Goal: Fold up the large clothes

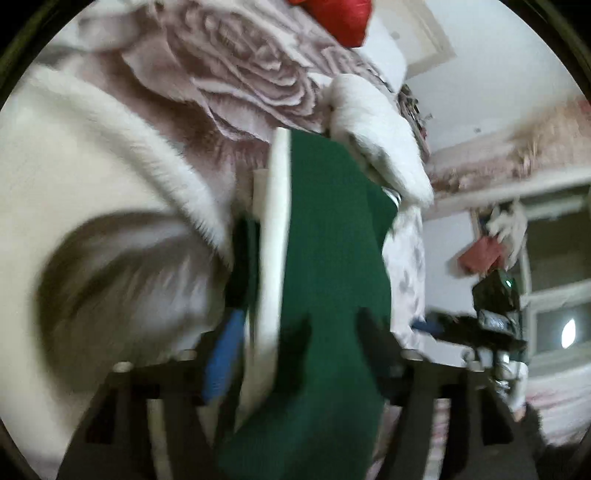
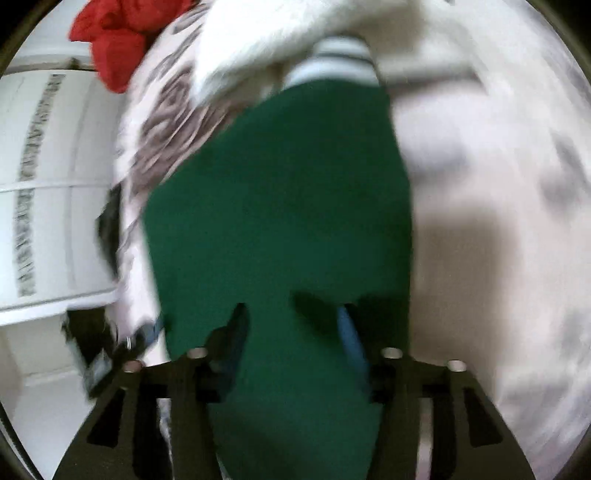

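Observation:
A dark green garment (image 1: 332,240) with a white band (image 1: 277,221) along its edge hangs across a bed. In the right wrist view the same green garment (image 2: 280,192) ends in a white, green-striped cuff (image 2: 340,62) at the top. My left gripper (image 1: 303,295) stands open, with the green cloth and the white band running loosely between its fingers. My right gripper (image 2: 295,310) is open too, and the green cloth lies between its blue-padded fingers (image 2: 349,332). Both views are blurred. The right gripper's body (image 1: 495,314) shows at the right of the left wrist view.
The bed has a rose-patterned blanket (image 1: 240,74) with a white furry garment (image 1: 110,155) and a red cloth (image 1: 340,18) on it. A white cabinet (image 2: 55,184) stands to the left. A window (image 1: 554,317) and a wall lie at the right.

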